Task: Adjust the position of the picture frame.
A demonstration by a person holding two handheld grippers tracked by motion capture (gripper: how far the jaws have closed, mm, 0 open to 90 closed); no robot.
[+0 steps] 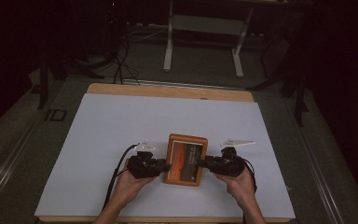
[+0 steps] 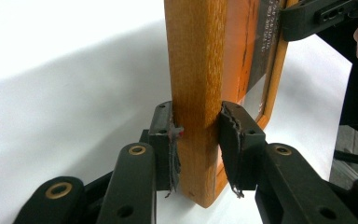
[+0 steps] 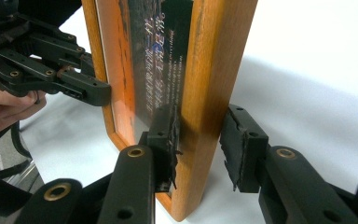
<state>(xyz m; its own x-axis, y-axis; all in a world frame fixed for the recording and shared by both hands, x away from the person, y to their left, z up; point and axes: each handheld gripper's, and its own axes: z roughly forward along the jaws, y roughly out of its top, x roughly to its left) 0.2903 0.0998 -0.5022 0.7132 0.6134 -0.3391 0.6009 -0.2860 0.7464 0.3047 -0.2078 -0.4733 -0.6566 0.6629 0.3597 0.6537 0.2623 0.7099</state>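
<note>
**High view: a wooden picture frame taken from both sides**

High view looks down on a white sheet (image 1: 121, 140) spread over the desk (image 1: 168, 89), and the wooden frame (image 1: 185, 159) sits over the near middle of that sheet. All places below are told from the frame. The left gripper (image 1: 164, 166) meets the frame's left edge and the right gripper (image 1: 204, 162) meets its right edge, each borne by a hand coming in from the near side. A black cable (image 1: 116, 175) trails from the left gripper toward the near edge of the desk.

In the left gripper view, the frame's wooden side rail (image 2: 196, 93) stands between the fingers (image 2: 235, 140); the left pad lies against the wood, and the right pad touches the rail's front corner, so the frame is pinched there. The frame's front holds an orange and dark print under glass.

In the right gripper view, the frame (image 3: 214, 84) again stands between the fingers (image 3: 165, 140). The pad on the glass side presses the frame; the pad on the back side stands just off the wood, so this grip is not closed on it. Beyond the frame, the left gripper (image 3: 95, 95) reaches its far rail.
</note>
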